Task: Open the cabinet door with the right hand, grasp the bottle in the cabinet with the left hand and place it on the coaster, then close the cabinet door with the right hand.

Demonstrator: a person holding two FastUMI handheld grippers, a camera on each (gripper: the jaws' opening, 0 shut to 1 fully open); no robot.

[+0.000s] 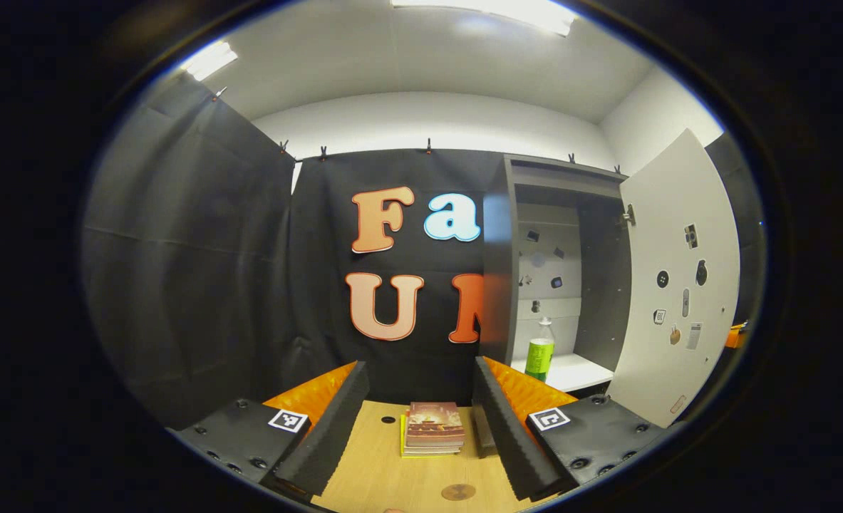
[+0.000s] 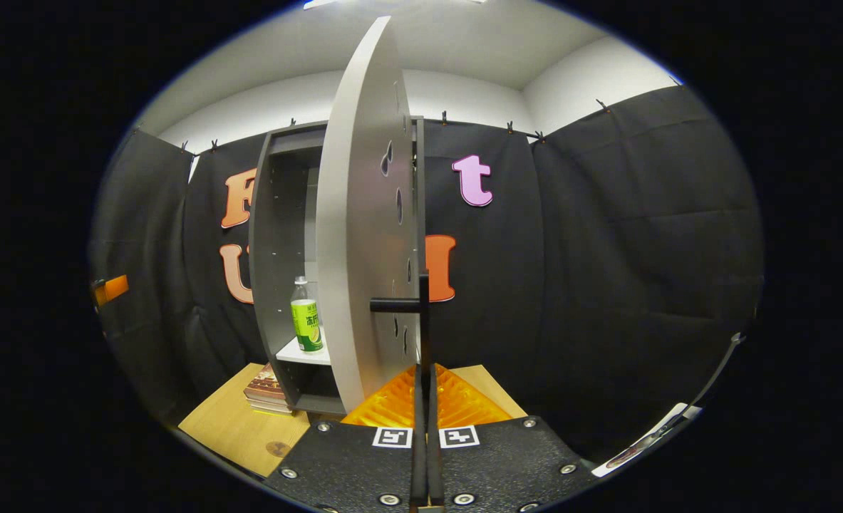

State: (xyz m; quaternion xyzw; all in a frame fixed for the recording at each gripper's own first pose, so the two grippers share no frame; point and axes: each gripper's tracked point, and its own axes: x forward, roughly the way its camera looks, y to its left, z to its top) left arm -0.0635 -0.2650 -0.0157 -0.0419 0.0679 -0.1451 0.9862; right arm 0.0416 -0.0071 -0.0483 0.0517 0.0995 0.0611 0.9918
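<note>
The grey cabinet [image 1: 499,256] stands at the back right of the wooden table, its white door [image 1: 678,285] swung wide open. A clear bottle with a green label [image 1: 539,350] stands upright on the white shelf inside. My left gripper [image 1: 420,367] is open and holds nothing, hovering over the table well short of the bottle. A small round brown coaster [image 1: 458,491] lies on the table just below it. In the right gripper view the door [image 2: 364,214] is seen nearly edge-on, and my right gripper [image 2: 425,370] is shut on its thin black door handle [image 2: 422,306]. The bottle [image 2: 306,317] shows to the door's left.
A stack of books [image 1: 432,427] lies on the table [image 1: 378,470] between my left fingers, in front of the cabinet. The same books [image 2: 268,392] and the coaster [image 2: 277,448] show at the lower left of the right gripper view. Black cloth walls enclose the booth.
</note>
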